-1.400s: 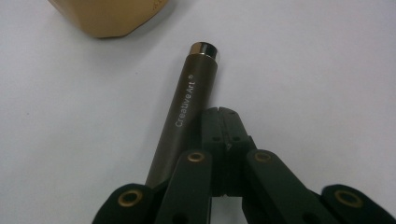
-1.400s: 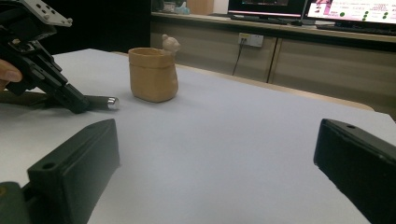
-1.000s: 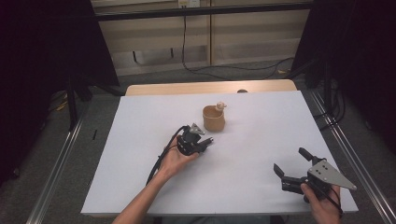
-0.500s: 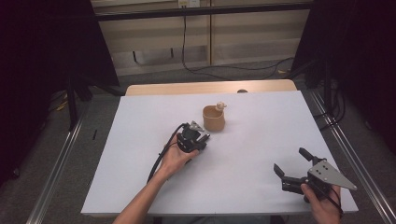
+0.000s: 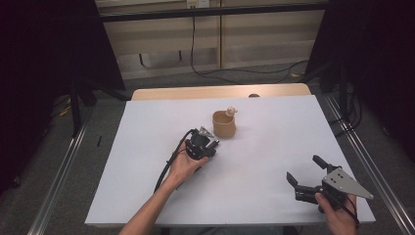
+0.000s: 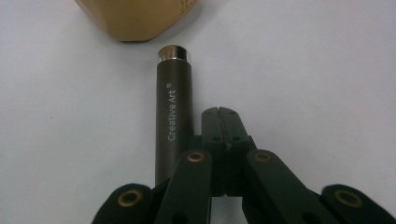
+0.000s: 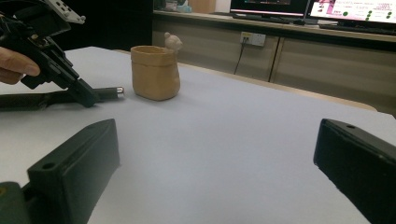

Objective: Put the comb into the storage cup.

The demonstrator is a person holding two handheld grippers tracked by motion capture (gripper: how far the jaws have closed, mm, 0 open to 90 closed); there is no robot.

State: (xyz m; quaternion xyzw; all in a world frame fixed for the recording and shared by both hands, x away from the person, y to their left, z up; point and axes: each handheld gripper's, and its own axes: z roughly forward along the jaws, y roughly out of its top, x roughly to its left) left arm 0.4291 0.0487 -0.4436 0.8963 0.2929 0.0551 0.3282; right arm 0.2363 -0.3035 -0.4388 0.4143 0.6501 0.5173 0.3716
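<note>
The left gripper [image 6: 219, 112] is seen with its jaws pressed together and nothing caught between them, tips down on the white table [image 5: 274, 186] near its middle. A dark pen marked "Creative Art" [image 6: 173, 116] is lying flat just beside those jaws, its silver tip close to the tan pot [image 5: 224, 124]. The right gripper [image 5: 304, 171] is held wide open and empty near the table's front right corner.
</note>
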